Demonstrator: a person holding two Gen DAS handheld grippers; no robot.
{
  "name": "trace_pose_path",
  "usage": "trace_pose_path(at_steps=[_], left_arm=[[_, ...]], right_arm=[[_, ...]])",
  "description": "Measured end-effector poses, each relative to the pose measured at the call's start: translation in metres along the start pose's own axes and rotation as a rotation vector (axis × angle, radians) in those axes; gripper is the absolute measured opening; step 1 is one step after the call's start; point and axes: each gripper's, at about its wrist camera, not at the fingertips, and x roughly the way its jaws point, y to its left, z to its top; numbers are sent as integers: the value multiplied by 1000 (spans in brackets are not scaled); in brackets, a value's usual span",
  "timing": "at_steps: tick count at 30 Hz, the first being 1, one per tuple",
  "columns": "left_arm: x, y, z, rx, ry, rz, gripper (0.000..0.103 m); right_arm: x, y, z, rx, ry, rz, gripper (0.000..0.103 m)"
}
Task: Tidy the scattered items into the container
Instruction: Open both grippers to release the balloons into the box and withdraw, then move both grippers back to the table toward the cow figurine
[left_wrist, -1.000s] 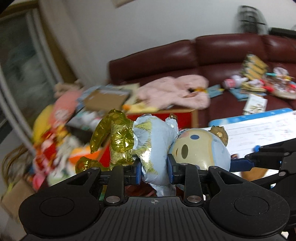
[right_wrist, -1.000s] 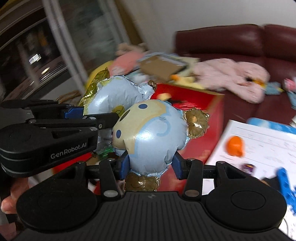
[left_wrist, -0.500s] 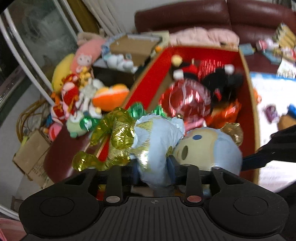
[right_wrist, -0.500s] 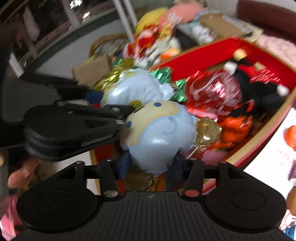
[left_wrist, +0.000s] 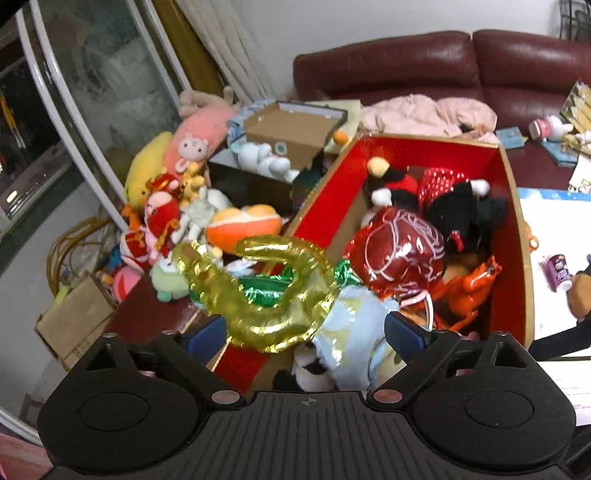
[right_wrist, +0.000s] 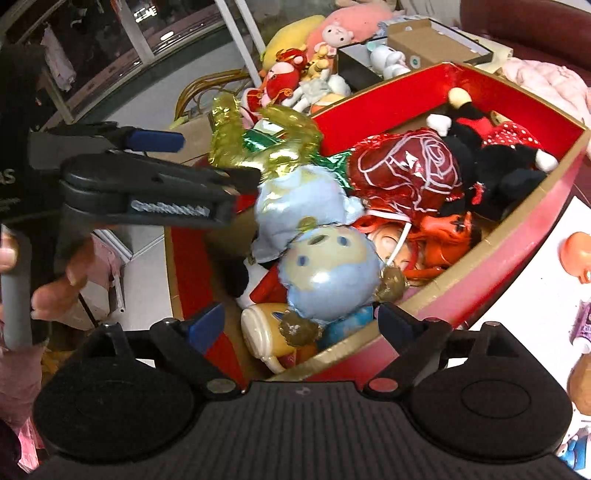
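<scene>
A blue and gold foil balloon figure (left_wrist: 354, 332) lies in the near corner of the red box (left_wrist: 511, 236), its gold tail (left_wrist: 266, 295) hanging over the rim. In the right wrist view its round head (right_wrist: 328, 273) rests on the toys in the box (right_wrist: 554, 192). My left gripper (left_wrist: 306, 332) is open, its fingers spread on either side of the balloon's body. My right gripper (right_wrist: 301, 321) is open just above the head. The left gripper (right_wrist: 147, 177) also shows in the right wrist view.
The box holds a red rose balloon (left_wrist: 399, 254), a black and red plush mouse (left_wrist: 443, 195) and an orange toy (left_wrist: 469, 288). A heap of plush toys (left_wrist: 173, 206) and a cardboard box (left_wrist: 291, 129) lie left of it. A white board (left_wrist: 554, 236) with small toys is on the right.
Both grippers have opened and let go of the balloon figure, which now rests in the red box. Both cameras have dropped closer over the box.
</scene>
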Motion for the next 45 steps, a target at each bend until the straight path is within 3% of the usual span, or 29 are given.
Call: trace_pose_path(at_steps=[10,16,24,32,40,45], left_arm=[[-10,-27,10,32,-45,-66,99],[-13,-61,24,78,-83,-126,99],[-14,-129,38,171,-114,-259,99],[-15,-203,33,280,-120,-388,99],[12,-271,-6,335,-22,-503,99],[41,-310,-47,385,68,-582,95]], right_arm=[[-11,-6,-5,15,-40,-6,92],[-41,-38,-15,118,-120,-57,92],[-82,-99,-46,303,-197,-168,92],[-119,-162,-91,520,-226,-348,92],[-139,-208,-163,720,-239,-521,92],[-134,-227,-214,843,-175,-583,87]])
